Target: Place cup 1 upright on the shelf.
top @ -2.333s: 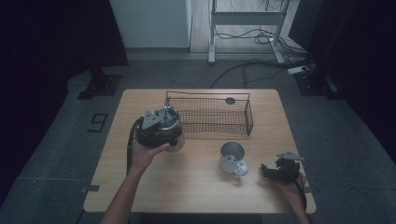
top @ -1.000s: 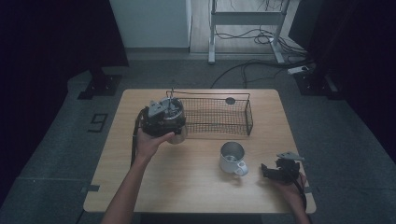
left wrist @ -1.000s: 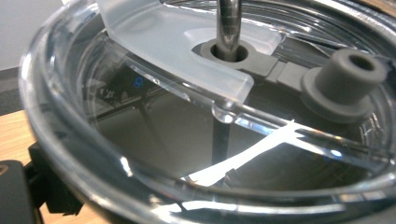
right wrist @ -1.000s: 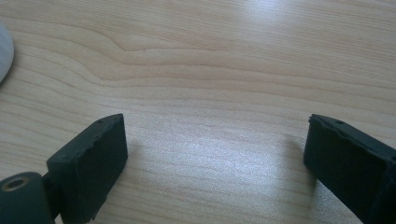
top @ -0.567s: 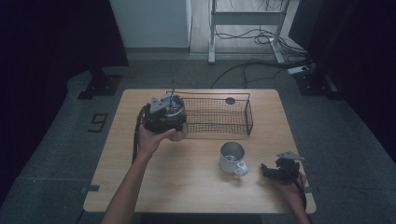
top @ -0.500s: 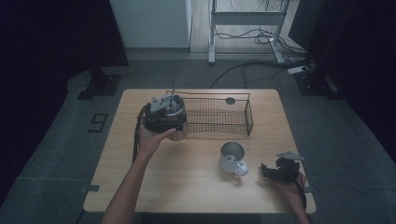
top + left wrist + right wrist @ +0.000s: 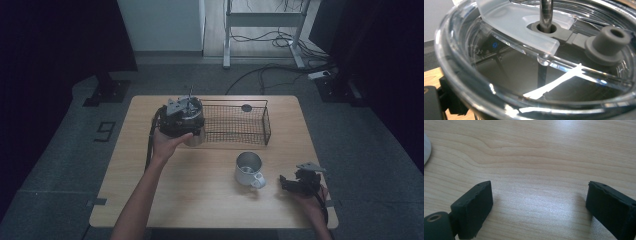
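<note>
My left gripper [image 7: 186,125] is held above the table at the left end of the black wire basket [image 7: 235,123], shut on a clear lidded tumbler [image 7: 195,138]. In the left gripper view the tumbler's clear lid [image 7: 519,22] is very close, with a metal straw [image 7: 546,12] through it and a grey stopper [image 7: 607,42] beside the straw. My right gripper [image 7: 294,183] rests near the table's front right corner. Its jaws stand wide open over bare wood [image 7: 536,170], with nothing between them.
A metal mug [image 7: 248,168] with a white handle stands on the wooden table [image 7: 200,200], left of my right gripper; its pale edge [image 7: 426,147] is at the left of the right gripper view. A dark round disc [image 7: 246,107] sits at the basket's far side.
My left gripper has carried the tumbler away from me and slightly right, up to the basket's left end. The right gripper and the mug have stayed still.
</note>
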